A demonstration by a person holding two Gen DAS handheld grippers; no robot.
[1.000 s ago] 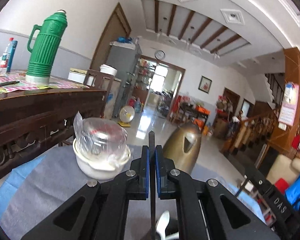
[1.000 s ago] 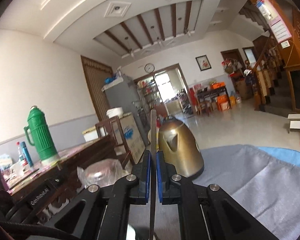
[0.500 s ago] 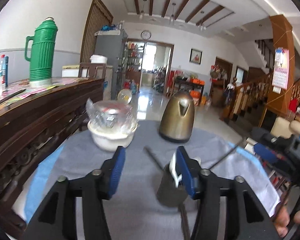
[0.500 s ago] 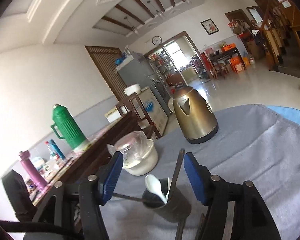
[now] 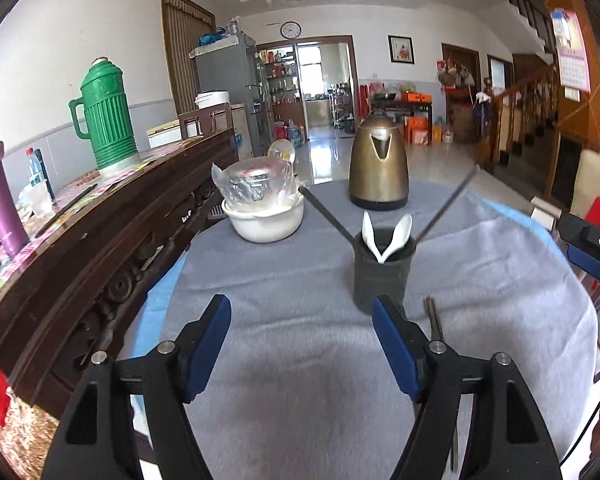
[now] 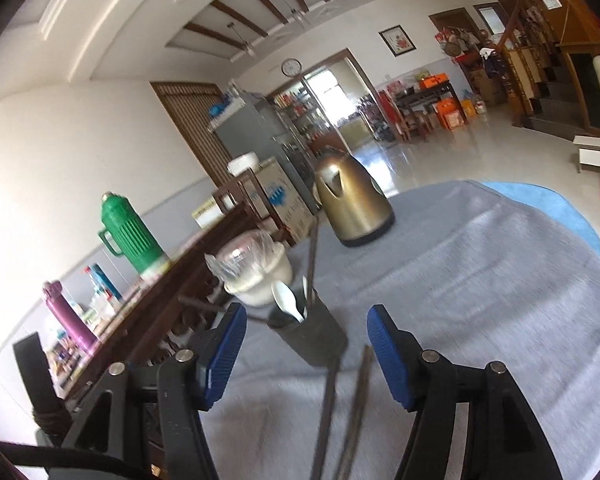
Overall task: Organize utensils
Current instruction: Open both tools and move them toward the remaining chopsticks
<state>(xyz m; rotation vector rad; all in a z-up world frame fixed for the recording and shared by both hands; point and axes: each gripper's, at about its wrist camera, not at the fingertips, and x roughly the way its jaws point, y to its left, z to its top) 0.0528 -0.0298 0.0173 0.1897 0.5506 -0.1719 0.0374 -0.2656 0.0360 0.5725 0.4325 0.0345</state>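
A dark grey utensil cup [image 5: 383, 276] stands on the grey cloth. It holds two white spoons [image 5: 386, 236] and two dark chopsticks [image 5: 327, 215] that lean out left and right. It also shows in the right wrist view [image 6: 313, 336]. More dark chopsticks [image 6: 350, 408] lie flat on the cloth in front of the cup; one shows in the left wrist view [image 5: 434, 322]. My left gripper [image 5: 302, 344] is open and empty, just short of the cup. My right gripper [image 6: 303, 356] is open and empty, above the lying chopsticks, near the cup.
A white bowl wrapped in plastic [image 5: 262, 208] and a brass kettle [image 5: 378, 168] stand behind the cup. A dark wooden sideboard [image 5: 100, 232] with a green thermos [image 5: 107, 120] runs along the left. The round table's edge [image 6: 580, 216] curves at the right.
Both grippers were shut on a chopstick each a second ago. They have opened, let the chopsticks drop into the cup, and pulled back from it.
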